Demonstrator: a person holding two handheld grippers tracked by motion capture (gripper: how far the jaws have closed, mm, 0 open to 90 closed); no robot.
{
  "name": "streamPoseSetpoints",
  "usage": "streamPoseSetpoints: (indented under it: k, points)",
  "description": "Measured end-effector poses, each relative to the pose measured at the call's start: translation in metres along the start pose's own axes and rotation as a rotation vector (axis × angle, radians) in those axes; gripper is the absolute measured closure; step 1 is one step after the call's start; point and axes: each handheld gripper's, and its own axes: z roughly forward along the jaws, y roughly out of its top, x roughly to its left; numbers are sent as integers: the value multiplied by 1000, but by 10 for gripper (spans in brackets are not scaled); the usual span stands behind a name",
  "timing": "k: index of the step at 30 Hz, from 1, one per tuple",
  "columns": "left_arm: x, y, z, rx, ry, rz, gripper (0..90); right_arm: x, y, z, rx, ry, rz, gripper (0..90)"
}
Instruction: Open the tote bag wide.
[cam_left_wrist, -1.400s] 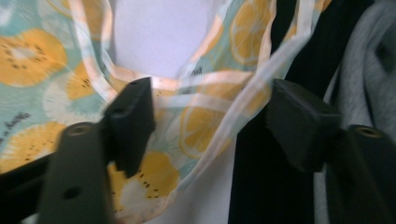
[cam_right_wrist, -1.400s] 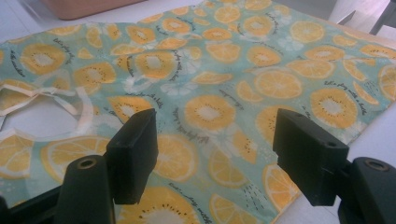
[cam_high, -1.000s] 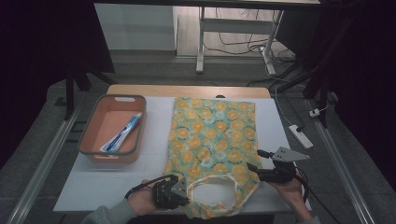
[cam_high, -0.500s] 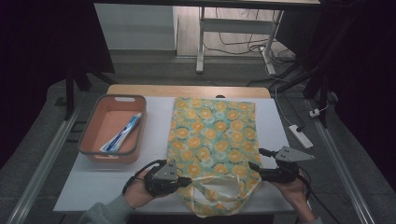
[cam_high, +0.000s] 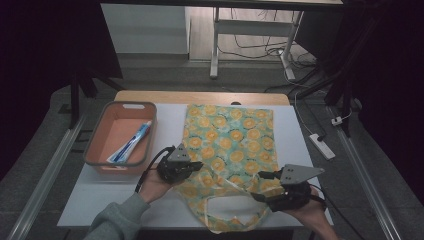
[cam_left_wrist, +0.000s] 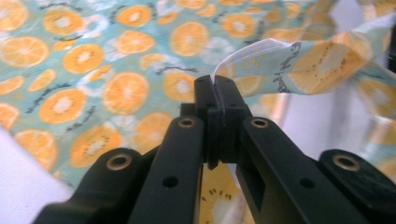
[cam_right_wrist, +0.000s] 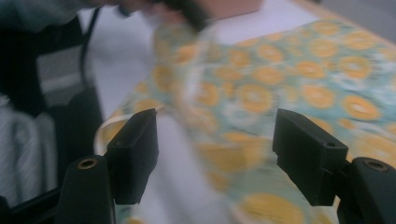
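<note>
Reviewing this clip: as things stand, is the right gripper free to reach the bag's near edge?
Probably yes. The right gripper is open beside the orange-print bag, with nothing between them; the left gripper is shut on the bag's edge farther left.

Grey-green sleeve (cam_high: 116, 221); black hand-held gripper (cam_left_wrist: 217, 100) with brass screws.
</note>
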Motion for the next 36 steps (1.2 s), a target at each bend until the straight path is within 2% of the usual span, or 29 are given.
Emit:
streamPoseSetpoints:
  k: [1,2,3,6,8,10,14,17,20,21,22,24,26,27,29,31,33,34,35,36]
  points:
    - [3,1,1,0,6,-5,887,10,4,10,38,27,-31,306]
    - [5,2,3,-3,9,-12,887,10,4,10,38,27,-31,306]
    - [7,3,3,-4,15,-15,886,15,5,21,75,36,-55,304]
    - [11,7,5,-7,25,-22,886,19,4,38,139,17,-97,304]
    - [13,9,8,-3,31,-28,886,20,4,41,148,13,-108,306]
    - [16,10,11,1,33,-33,886,27,8,54,159,43,-143,311]
    - [21,12,14,0,32,-45,886,31,12,71,194,58,-174,317]
    - [22,14,13,-5,30,-45,886,21,12,85,231,19,-187,331]
    - [23,15,12,-10,32,-44,885,-2,8,100,283,-34,-165,372]
    - [24,15,10,-16,33,-49,885,-8,6,104,294,-38,-153,390]
    - [24,15,9,-19,34,-50,885,-16,4,108,315,-43,-138,418]
    - [26,15,7,-25,36,-54,885,-28,0,117,360,-61,-143,506]
    - [27,15,6,-29,37,-58,885,-41,-1,123,388,-44,-98,634]
    - [28,14,5,-30,38,-59,885,-44,-2,125,391,-31,-84,702]
    - [30,14,4,-36,42,-59,883,-46,-1,126,393,-17,-87,819]
    - [31,15,4,-37,45,-59,883,-42,3,124,394,0,-95,878]
    - [31,15,4,-39,45,-62,882,-39,6,122,388,10,-100,883]
    - [32,15,3,-39,46,-63,882,-31,18,113,342,40,-107,887]
    - [33,15,3,-42,47,-63,882,-31,18,113,342,40,-107,887]
    - [34,15,2,-48,49,-63,880,-26,32,103,268,50,-103,887]
